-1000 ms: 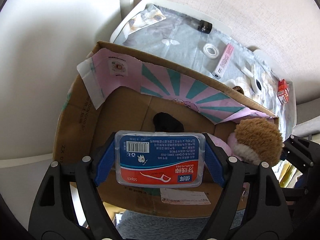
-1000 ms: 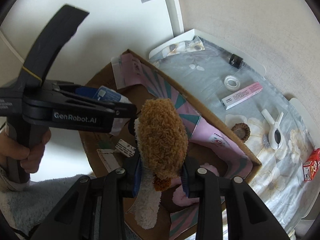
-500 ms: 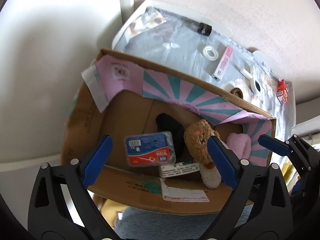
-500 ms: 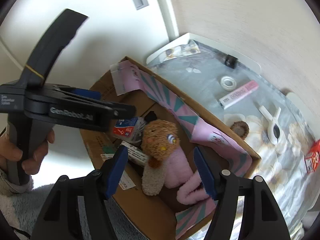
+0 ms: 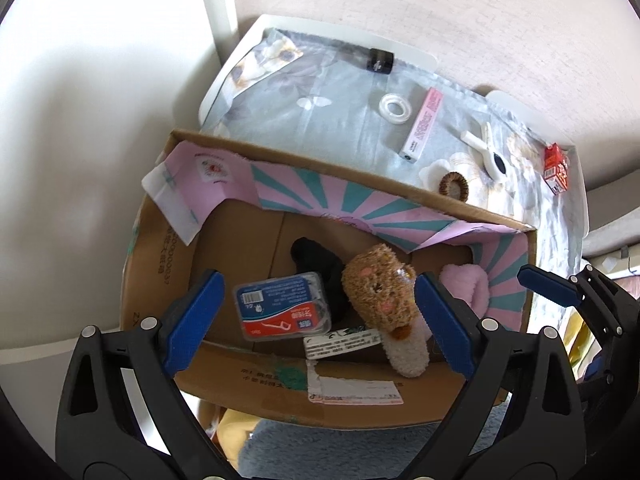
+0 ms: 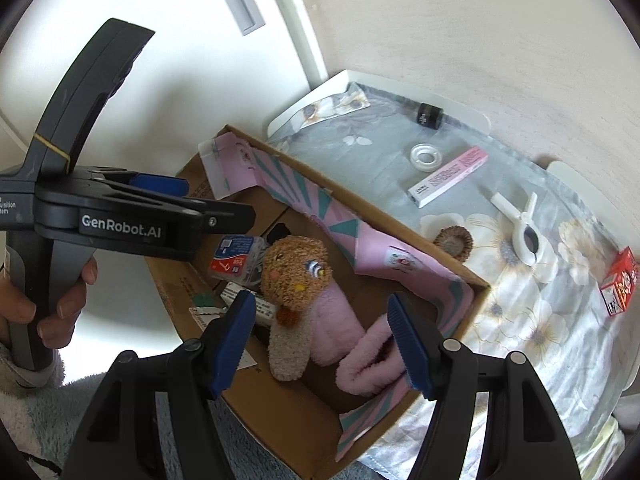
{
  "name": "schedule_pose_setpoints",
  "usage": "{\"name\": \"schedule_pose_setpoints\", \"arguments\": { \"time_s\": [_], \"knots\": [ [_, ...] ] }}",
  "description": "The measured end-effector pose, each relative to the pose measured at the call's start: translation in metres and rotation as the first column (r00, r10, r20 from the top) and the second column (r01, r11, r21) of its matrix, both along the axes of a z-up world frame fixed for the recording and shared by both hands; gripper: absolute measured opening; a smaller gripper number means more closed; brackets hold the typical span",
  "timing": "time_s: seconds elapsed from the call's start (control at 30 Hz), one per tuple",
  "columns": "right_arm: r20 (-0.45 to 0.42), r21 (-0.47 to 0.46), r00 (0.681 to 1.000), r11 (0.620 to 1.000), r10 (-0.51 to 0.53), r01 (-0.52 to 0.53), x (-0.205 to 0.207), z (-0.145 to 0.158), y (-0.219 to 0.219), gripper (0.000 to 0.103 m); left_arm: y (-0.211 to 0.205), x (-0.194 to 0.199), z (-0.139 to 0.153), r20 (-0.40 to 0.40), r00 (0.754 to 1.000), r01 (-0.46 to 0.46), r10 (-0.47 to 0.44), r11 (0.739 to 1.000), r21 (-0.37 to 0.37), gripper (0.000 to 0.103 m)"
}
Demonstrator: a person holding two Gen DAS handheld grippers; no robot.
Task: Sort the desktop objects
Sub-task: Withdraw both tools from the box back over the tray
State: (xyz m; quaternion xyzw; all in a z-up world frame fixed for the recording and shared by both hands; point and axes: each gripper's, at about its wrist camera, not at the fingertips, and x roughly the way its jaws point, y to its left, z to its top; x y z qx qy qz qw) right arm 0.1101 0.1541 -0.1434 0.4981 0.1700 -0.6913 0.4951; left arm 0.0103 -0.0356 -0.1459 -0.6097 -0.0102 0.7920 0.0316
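A cardboard box with pink and teal lining stands at the near edge of the table. Inside lie a blue and red dental floss case and a brown and pink plush toy. My left gripper is open and empty above the box, over the floss case. My right gripper is open and empty above the plush toy. The left gripper also shows in the right wrist view, held by a hand.
On the floral cloth beyond the box lie a tape roll, a pink slim box, a white clip, a brown hair tie, a black cap and a red carton. Walls stand behind and left.
My left gripper opened and dropped the floss case into the box. My right gripper opened and dropped the plush toy into the box. Both grippers rose and drew back.
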Motion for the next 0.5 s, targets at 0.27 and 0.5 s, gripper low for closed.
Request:
{"name": "schedule_pose_setpoints", "arguments": {
  "time_s": [0.27, 0.5],
  "knots": [
    [-0.019, -0.062, 0.994, 0.992, -0.108, 0.107, -0.017, 0.013, 0.03, 0.064, 0.021, -0.015, 0.021, -0.053, 0.996, 0.064, -0.065, 0.998, -0.018, 0.096],
    [-0.013, -0.063, 0.965, 0.963, -0.262, 0.26, -0.043, 0.015, 0.067, 0.064, 0.043, -0.041, 0.023, -0.043, 0.992, 0.12, -0.121, 0.992, -0.024, 0.096]
  ]
}}
